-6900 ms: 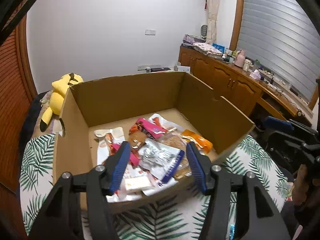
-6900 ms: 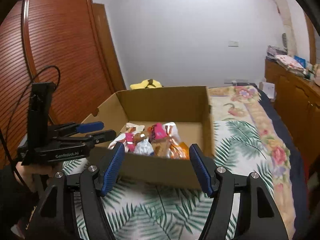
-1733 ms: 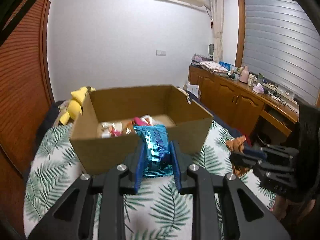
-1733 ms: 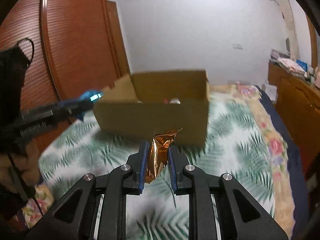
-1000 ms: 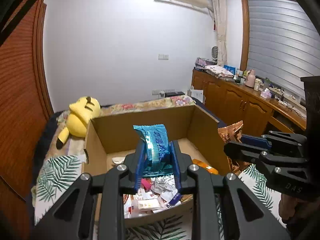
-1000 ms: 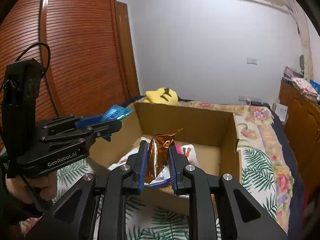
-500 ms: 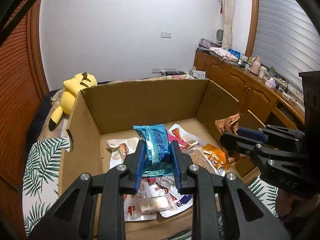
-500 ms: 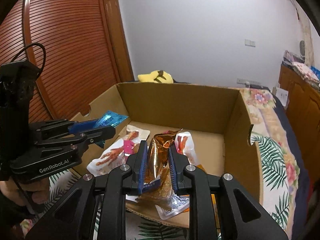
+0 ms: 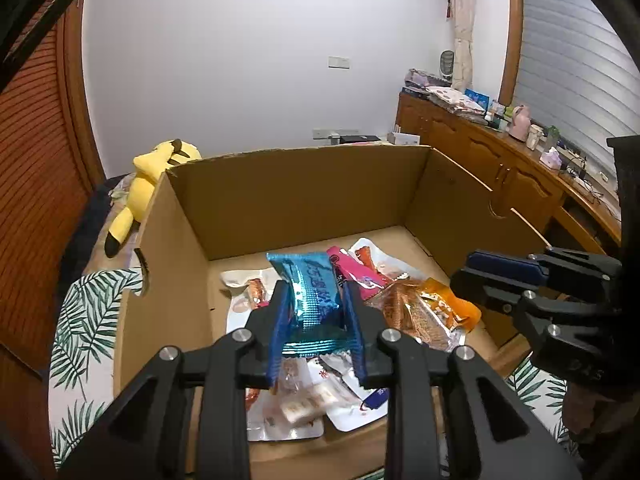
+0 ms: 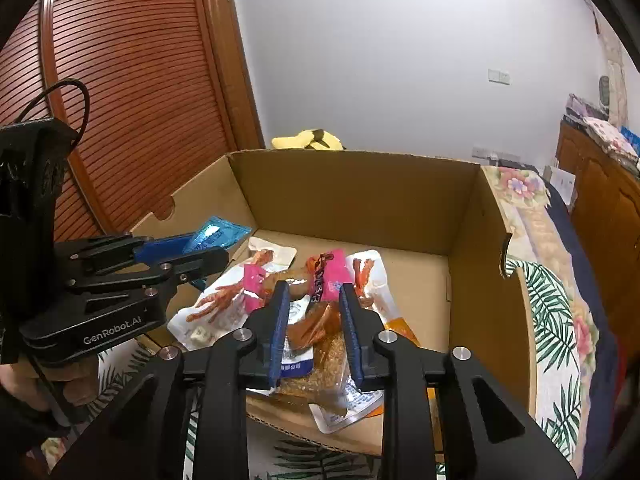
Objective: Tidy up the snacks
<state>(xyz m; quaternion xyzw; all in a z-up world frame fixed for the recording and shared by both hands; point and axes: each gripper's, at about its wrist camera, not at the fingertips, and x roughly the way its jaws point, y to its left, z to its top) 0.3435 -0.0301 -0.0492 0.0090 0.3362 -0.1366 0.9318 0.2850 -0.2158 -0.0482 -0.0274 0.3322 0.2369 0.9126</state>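
Observation:
An open cardboard box (image 9: 304,196) on the bed holds several snack packets (image 9: 420,312). My left gripper (image 9: 316,300) is over the box, its jaws slightly parted around a blue foil packet (image 9: 314,292) that still stands between them. It shows in the right wrist view (image 10: 216,234) too. My right gripper (image 10: 312,312) hangs over the box (image 10: 360,200) with its jaws apart. The copper foil packet (image 10: 312,328) has dropped between them onto the pile.
A yellow plush toy (image 9: 144,176) lies behind the box. A palm-leaf bedspread (image 9: 88,312) surrounds the box. Wooden cabinets (image 9: 500,160) with clutter stand at the right; a slatted wooden wardrobe (image 10: 132,92) is at the left.
Both grippers moved lower over the box. The right jaws opened and the copper packet fell onto the pile. The left jaws have loosened around the blue packet.

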